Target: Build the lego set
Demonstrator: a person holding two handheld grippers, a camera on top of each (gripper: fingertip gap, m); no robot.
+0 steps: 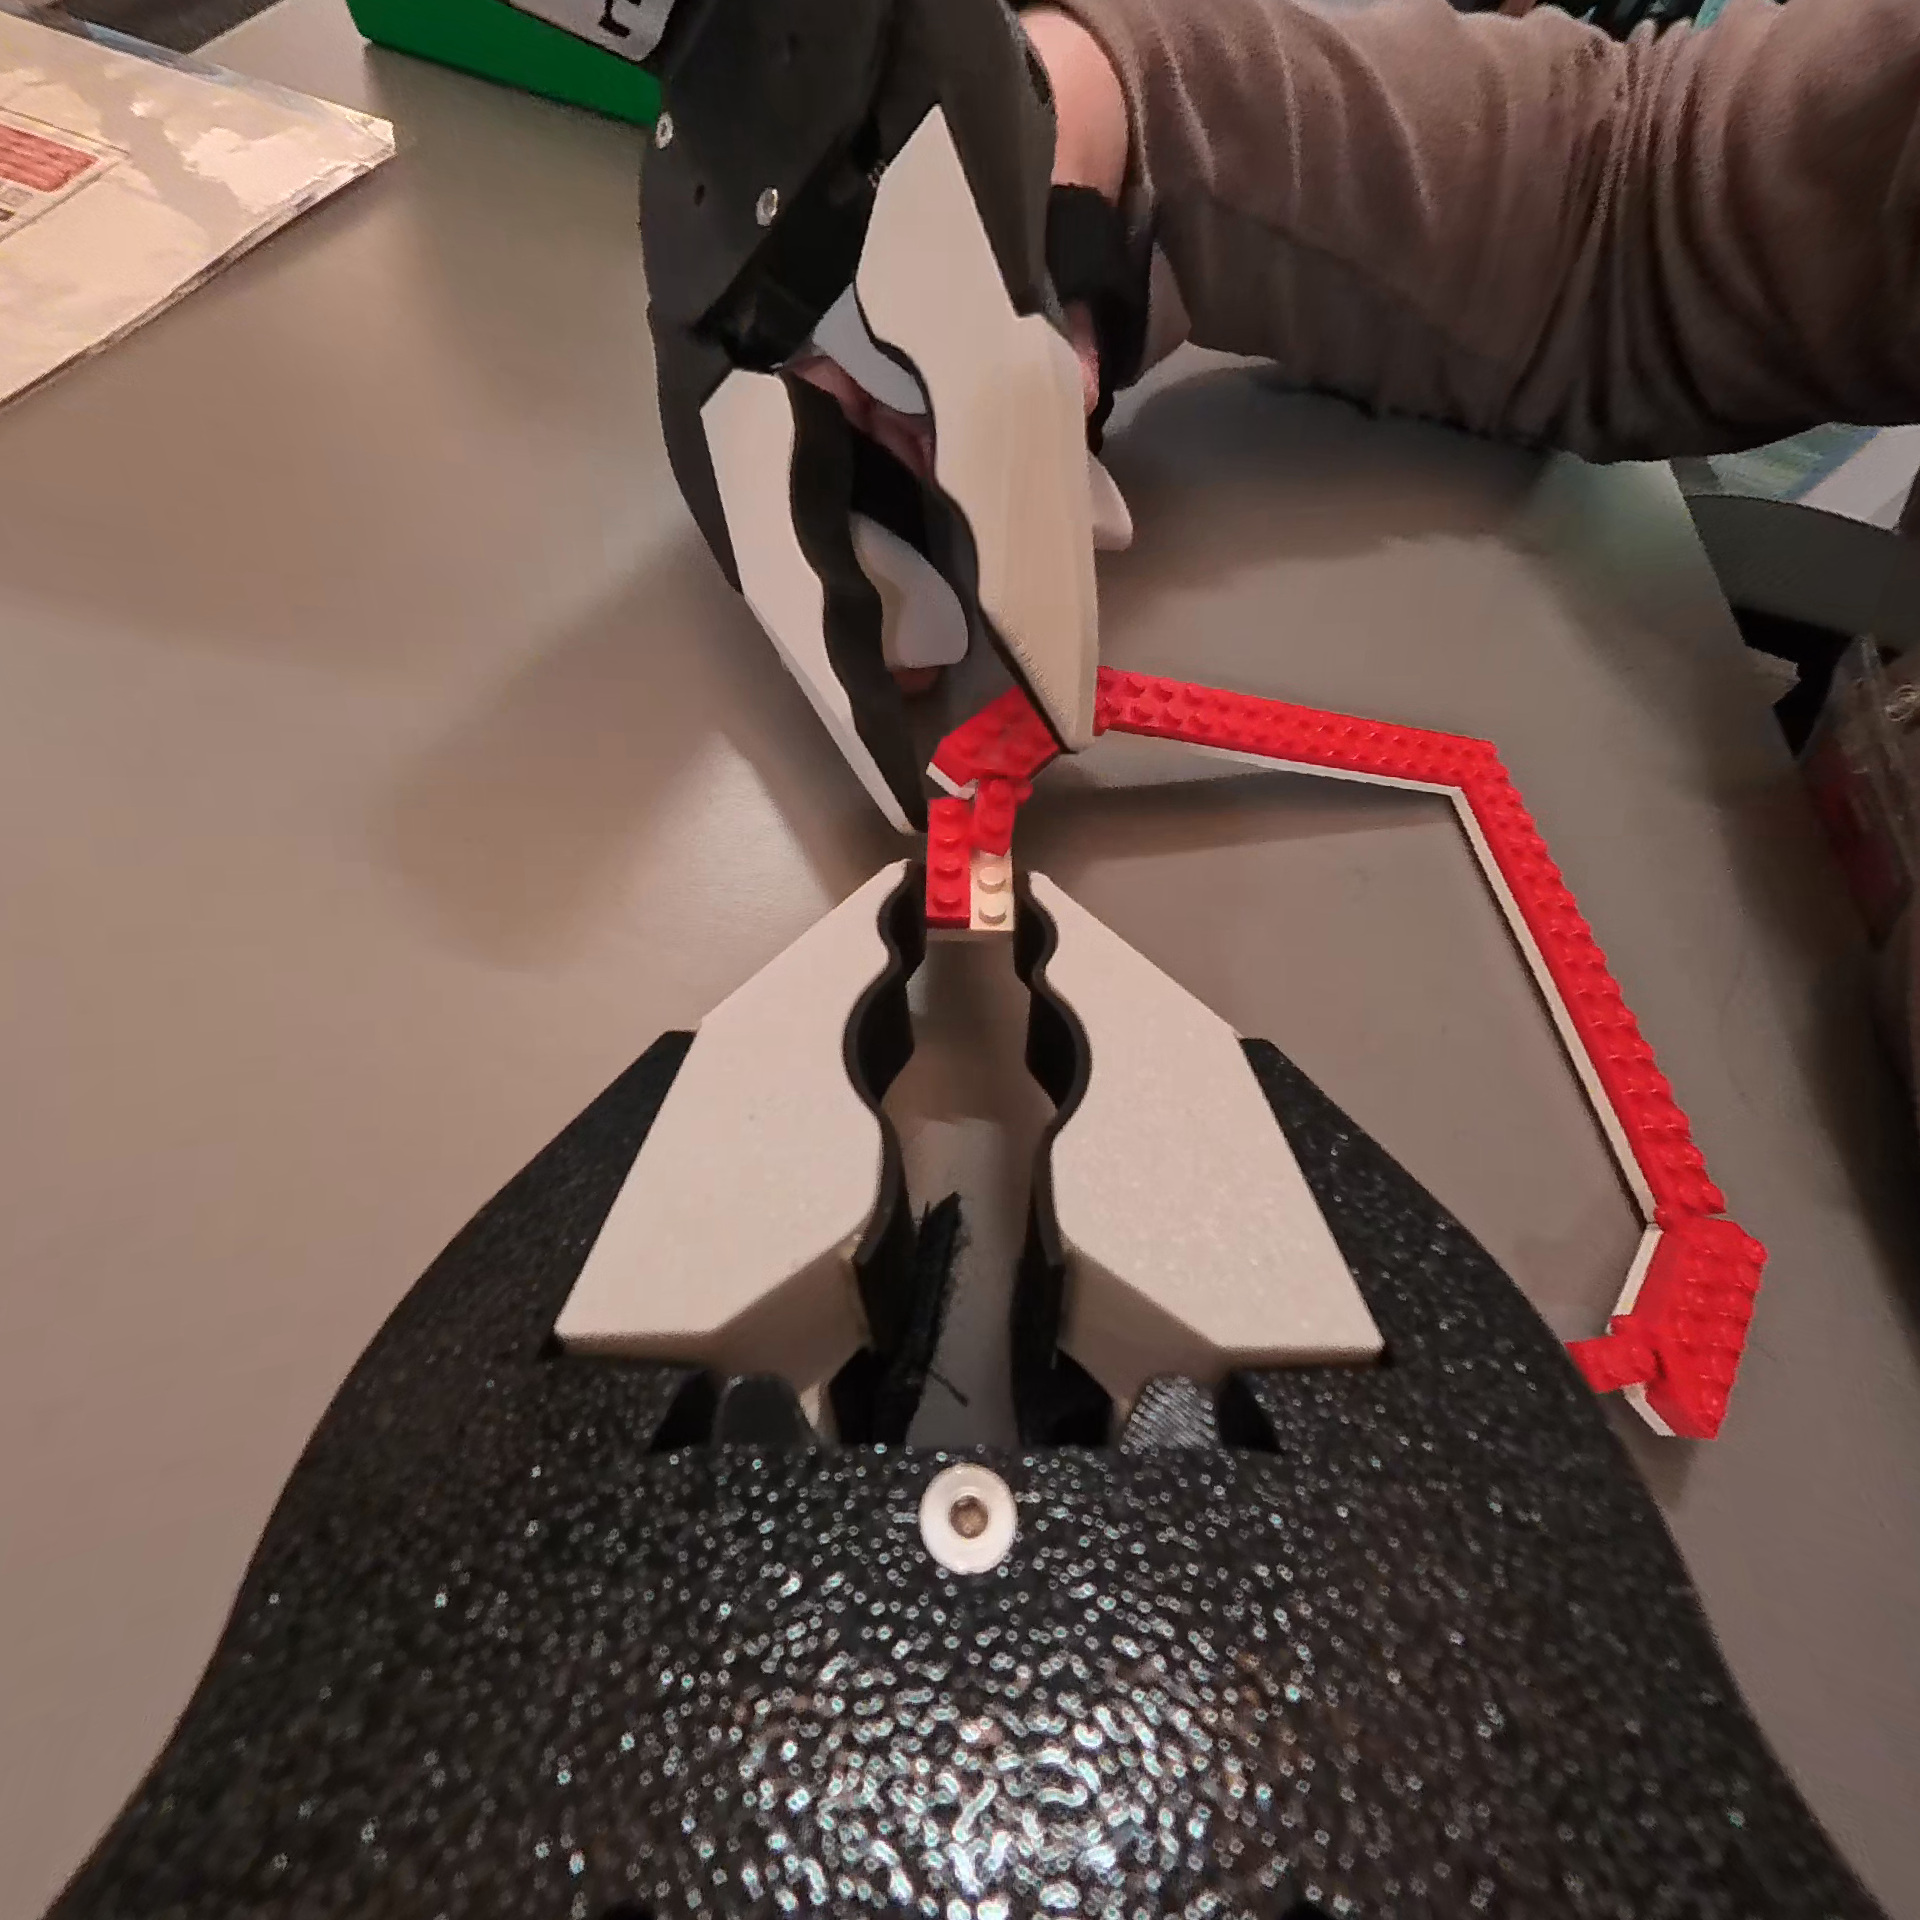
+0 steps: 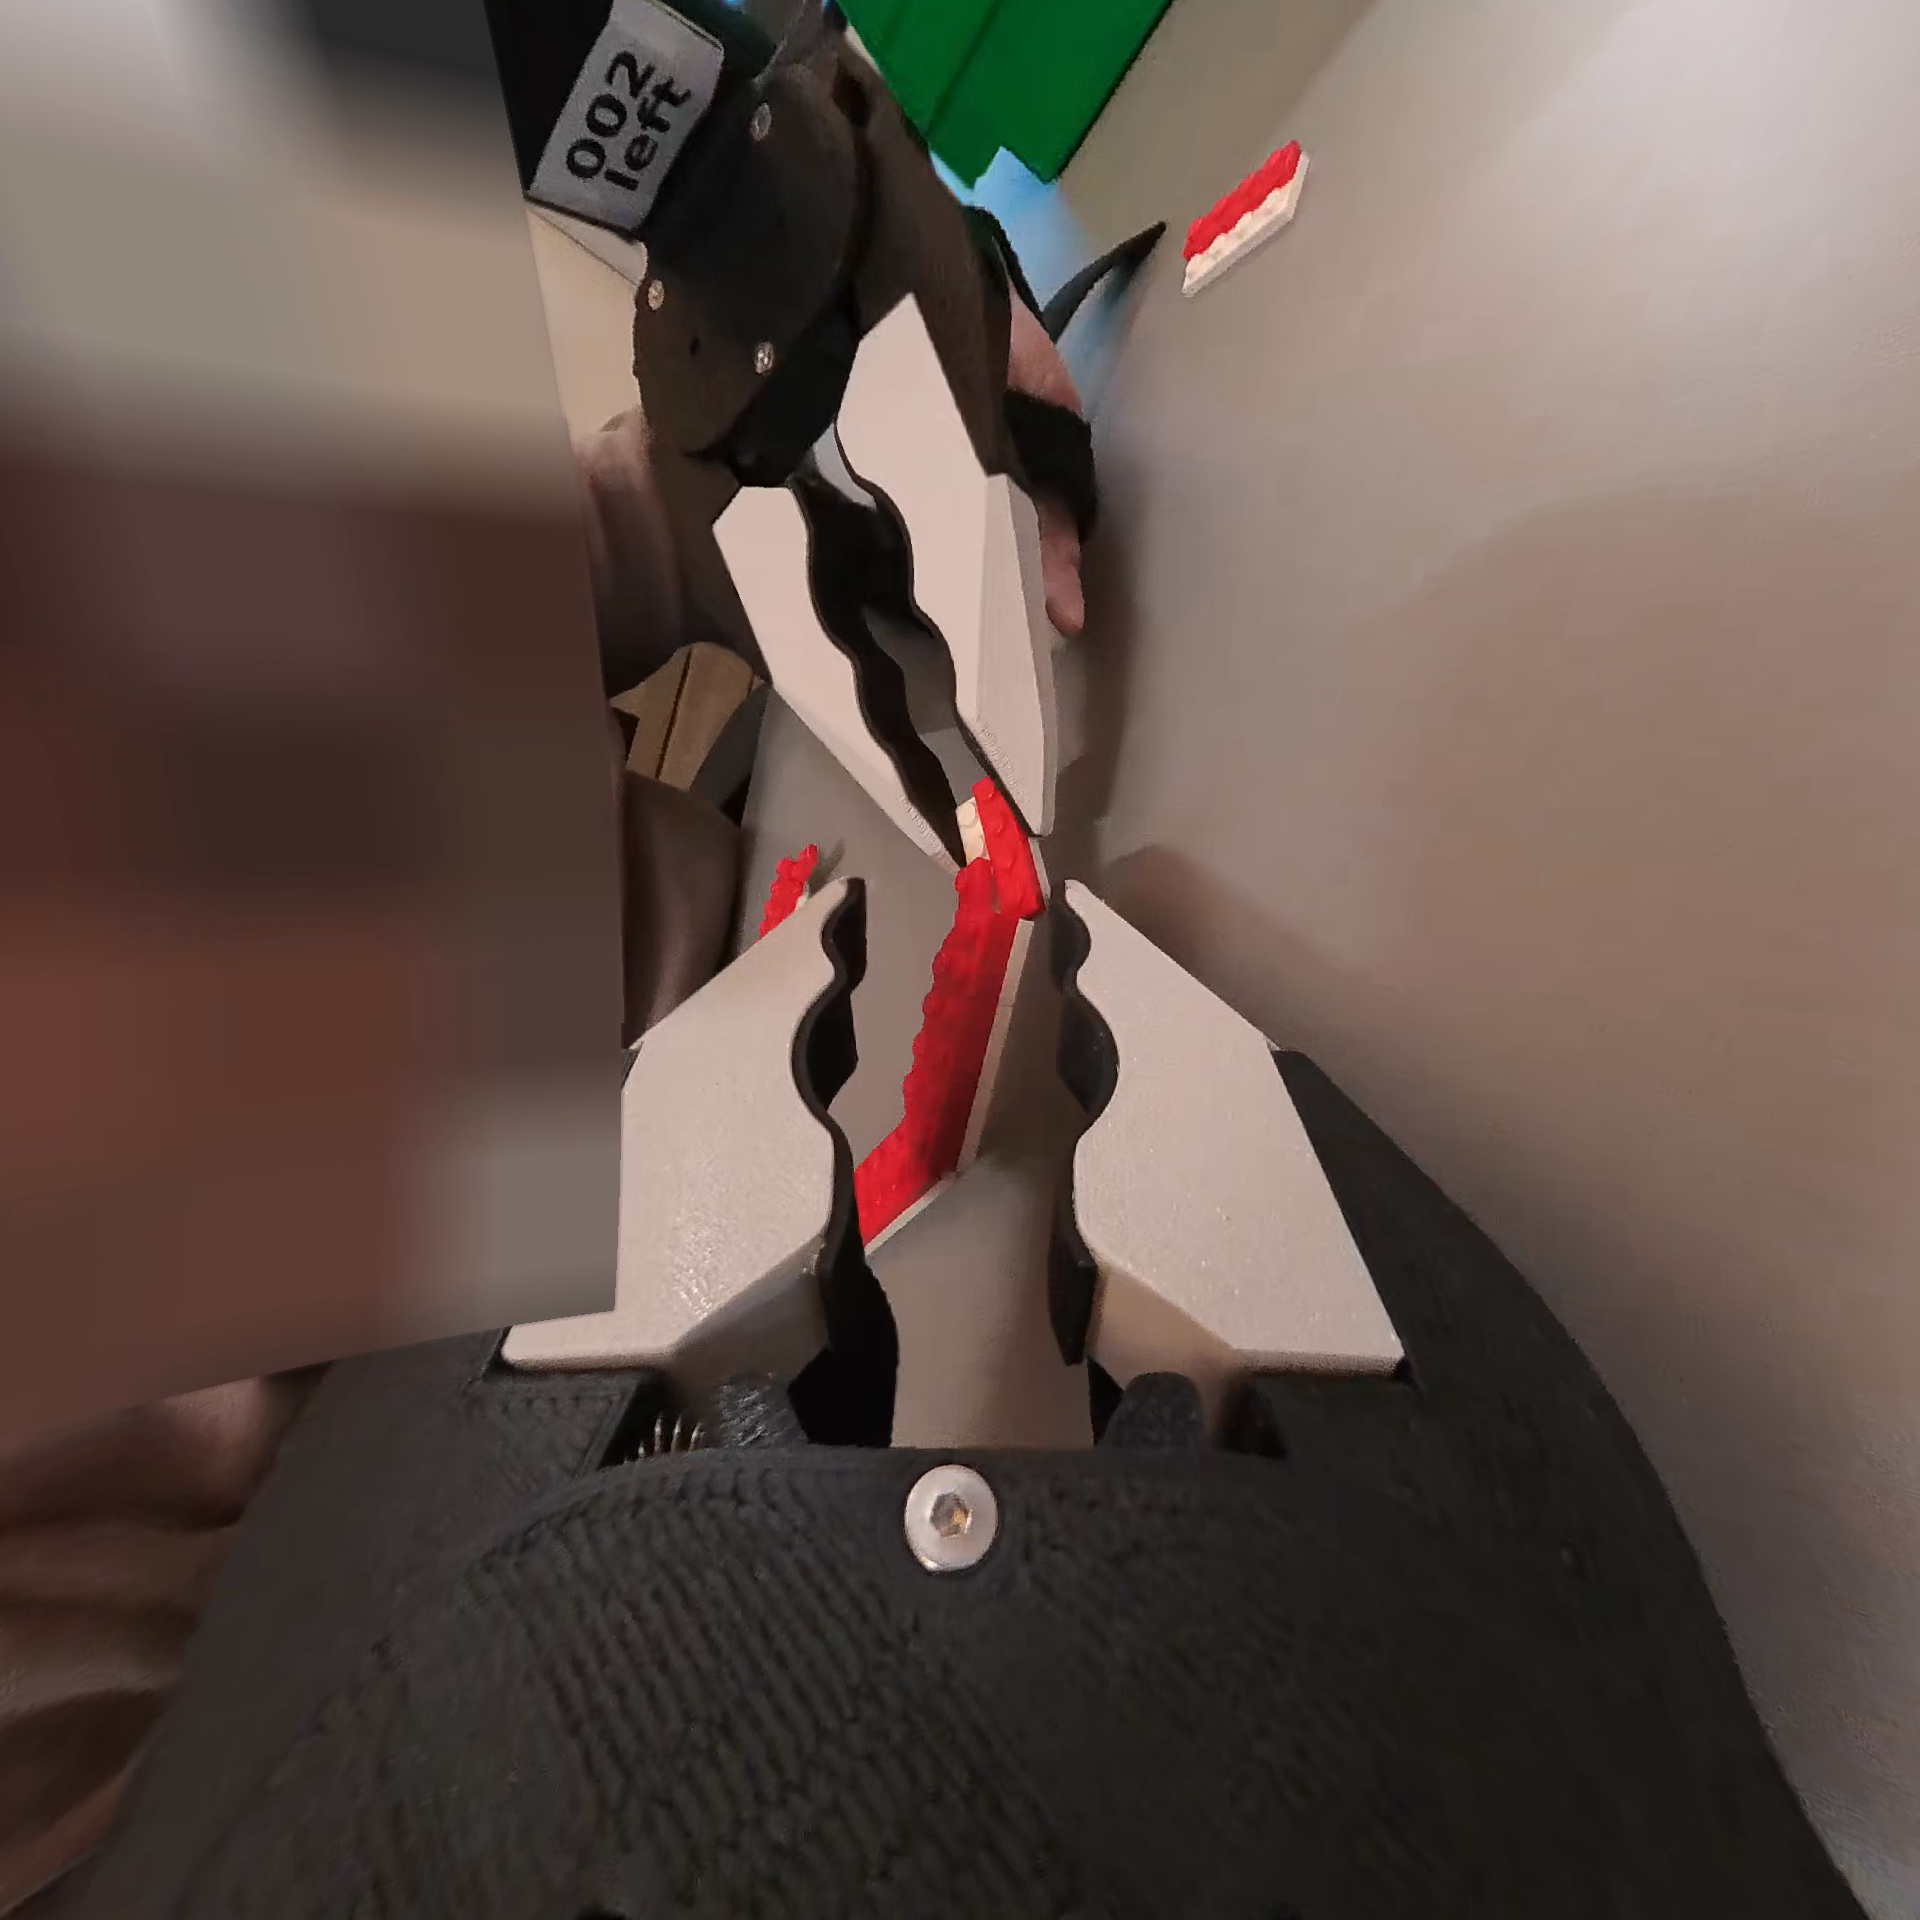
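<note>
Gripping the near end of the red-and-white lego frame (image 1: 1538, 935), we hold a short red-and-tan piece (image 1: 971, 883) between the tips of the left hand-held gripper (image 1: 971, 894), its jaws drawn narrow and closed on the piece so the joint can, by our reading, be lined up. The frame, red studded plates over white, runs in a long angled line across the grey tabletop (image 1: 364, 623), bending away toward its right edge, partly lifted where we hold it. Beyond the joint, the right hand-held gripper (image 1: 987, 790) comes down steeply from the far side, its jaws nearly closed and pinching the frame's red corner plate (image 1: 997, 732), seemingly to brace it. In its own view the frame (image 2: 956, 1049) passes between that gripper's fingers. Farther off a small red-and-white plate (image 2: 1242, 218) lies loose, with a green box (image 1: 509, 52) and a plastic-wrapped booklet (image 1: 156, 208) toward the far edge.
</note>
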